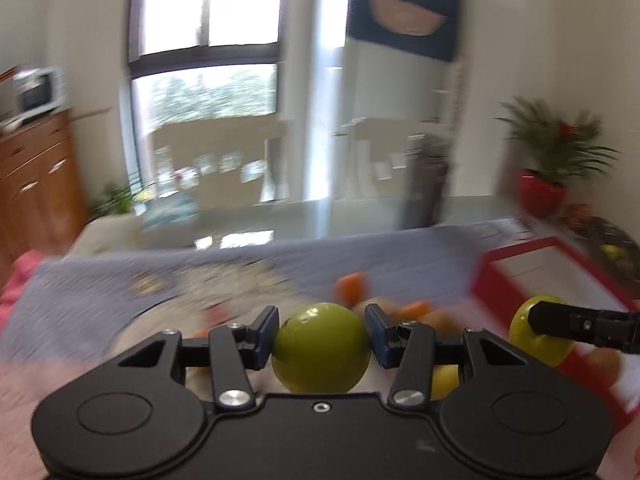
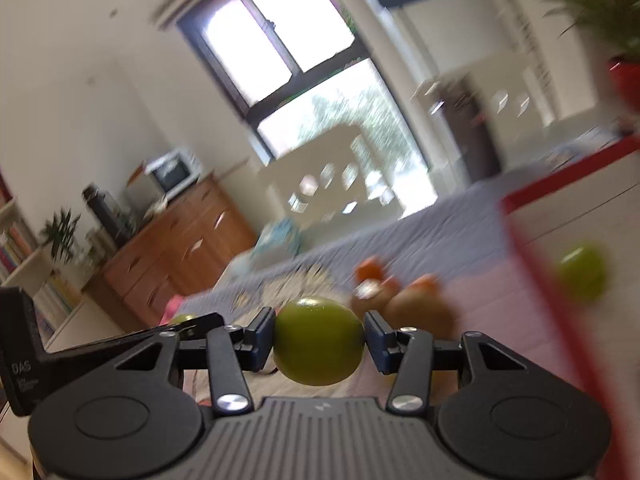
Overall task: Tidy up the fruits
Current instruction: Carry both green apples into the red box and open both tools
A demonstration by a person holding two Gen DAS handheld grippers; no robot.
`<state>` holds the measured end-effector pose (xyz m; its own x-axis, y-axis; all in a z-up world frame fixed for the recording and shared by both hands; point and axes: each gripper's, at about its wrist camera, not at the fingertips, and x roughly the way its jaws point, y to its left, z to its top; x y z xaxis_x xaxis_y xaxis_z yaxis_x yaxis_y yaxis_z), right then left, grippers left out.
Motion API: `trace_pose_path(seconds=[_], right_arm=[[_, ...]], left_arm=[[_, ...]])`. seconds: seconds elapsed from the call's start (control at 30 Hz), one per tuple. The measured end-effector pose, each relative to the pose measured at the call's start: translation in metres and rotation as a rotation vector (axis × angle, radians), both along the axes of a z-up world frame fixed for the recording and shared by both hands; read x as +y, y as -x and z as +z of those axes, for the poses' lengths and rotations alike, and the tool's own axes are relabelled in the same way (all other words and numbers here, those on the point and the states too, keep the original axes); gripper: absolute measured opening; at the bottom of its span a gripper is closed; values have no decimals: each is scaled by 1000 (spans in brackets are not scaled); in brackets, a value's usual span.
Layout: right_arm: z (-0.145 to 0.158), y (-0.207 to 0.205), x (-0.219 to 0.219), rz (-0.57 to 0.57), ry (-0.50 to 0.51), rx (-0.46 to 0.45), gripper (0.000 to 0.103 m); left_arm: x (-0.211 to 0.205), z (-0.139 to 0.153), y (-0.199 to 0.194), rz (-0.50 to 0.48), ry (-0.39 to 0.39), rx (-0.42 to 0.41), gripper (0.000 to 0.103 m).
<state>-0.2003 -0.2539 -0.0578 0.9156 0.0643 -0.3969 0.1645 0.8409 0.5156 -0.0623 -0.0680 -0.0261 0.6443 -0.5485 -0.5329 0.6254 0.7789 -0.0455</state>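
- I see the table [image 1: 360,216], with a glossy grey top; a blue-grey cloth [image 1: 80,312] covers the near part of it.
- On the cloth lies a round patterned plate [image 1: 240,280], much blurred.
- Beside the plate, a small heap of fruit rests on the cloth: orange pieces [image 1: 352,286] and brown ones [image 2: 420,308], touching each other.
- To the right stands a red tray [image 1: 496,264] with a white bottom; one green fruit [image 2: 582,274] lies inside it.
- At the far right of the table I see a red flowerpot [image 1: 540,196] with a green plant.
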Motion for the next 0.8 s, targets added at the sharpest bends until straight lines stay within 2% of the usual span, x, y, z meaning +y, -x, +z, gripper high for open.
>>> trace_pose_path(seconds=[0.2, 0.37, 0.5, 0.63, 0.8], right_arm=[[16, 56, -78, -200, 65, 2, 50], [-4, 80, -145, -351, 38, 79, 50], [-23, 74, -175, -391, 30, 171, 50], [-43, 61, -184, -401, 68, 270, 51], [-56, 53, -187, -406, 110, 351, 51]], left_arm=[[-115, 19, 36, -214, 0, -26, 57], [-204, 17, 45, -323, -18, 19, 57], [-255, -1, 37, -386, -32, 113, 57], [-296, -30, 28, -402, -96, 192, 57], [-319, -61, 19, -423, -151, 259, 57]])
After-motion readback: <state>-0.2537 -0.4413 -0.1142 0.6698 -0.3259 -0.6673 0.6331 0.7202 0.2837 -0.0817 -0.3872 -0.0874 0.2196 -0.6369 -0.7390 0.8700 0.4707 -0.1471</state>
